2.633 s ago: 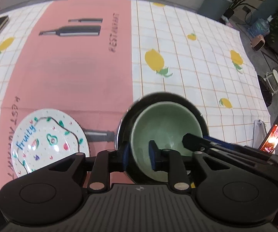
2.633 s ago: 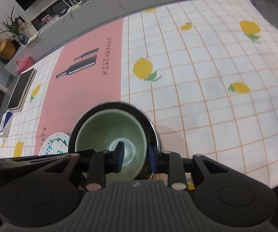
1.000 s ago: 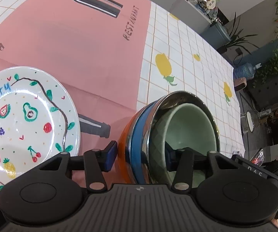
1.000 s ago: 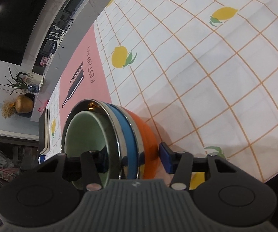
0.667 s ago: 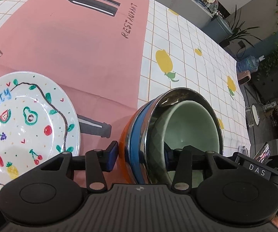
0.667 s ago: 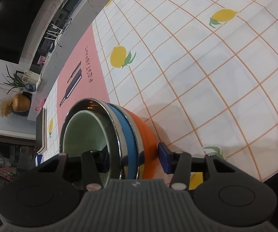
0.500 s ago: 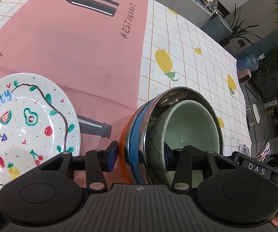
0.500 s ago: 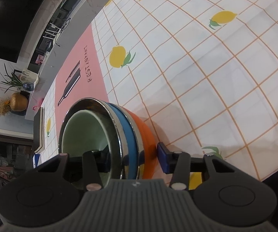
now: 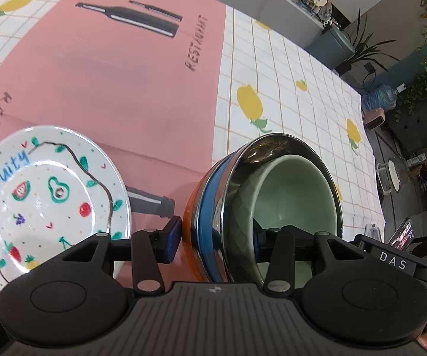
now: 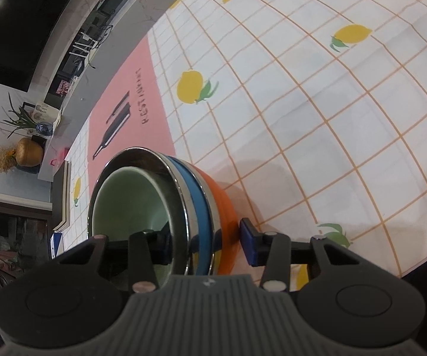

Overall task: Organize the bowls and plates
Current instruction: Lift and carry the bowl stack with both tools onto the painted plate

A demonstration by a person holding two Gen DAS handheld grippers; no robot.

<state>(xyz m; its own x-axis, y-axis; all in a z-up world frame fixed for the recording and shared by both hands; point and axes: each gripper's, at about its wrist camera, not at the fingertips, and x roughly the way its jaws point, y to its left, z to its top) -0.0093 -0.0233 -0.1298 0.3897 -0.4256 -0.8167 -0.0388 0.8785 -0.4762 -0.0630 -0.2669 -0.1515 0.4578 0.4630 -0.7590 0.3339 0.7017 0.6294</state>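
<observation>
A nested stack of bowls stands on the tablecloth: an orange bowl (image 9: pixel 190 225), a blue one, a steel one (image 9: pixel 275 145), and a pale green bowl (image 9: pixel 290 195) inside. My left gripper (image 9: pixel 215 240) straddles the stack's left wall, one finger outside the orange bowl, one inside the green bowl, jaws wide. My right gripper (image 10: pixel 207 244) straddles the right wall of the same stack (image 10: pixel 204 204) in the same way. A white plate painted with fruit and "Fruity" (image 9: pixel 44 195) lies flat to the left of the stack.
The tablecloth has a pink panel (image 9: pixel 109 74) with a bottle print and white squares with lemons (image 10: pixel 302 118). A phone (image 9: pixel 403 234) stands at the right table edge. A dark book (image 10: pixel 62 195) lies at the far left edge.
Since 2.6 s ago both grippers have opened from gripping the bowl rims and now straddle the whole stack's walls. In the last second the views barely shift.
</observation>
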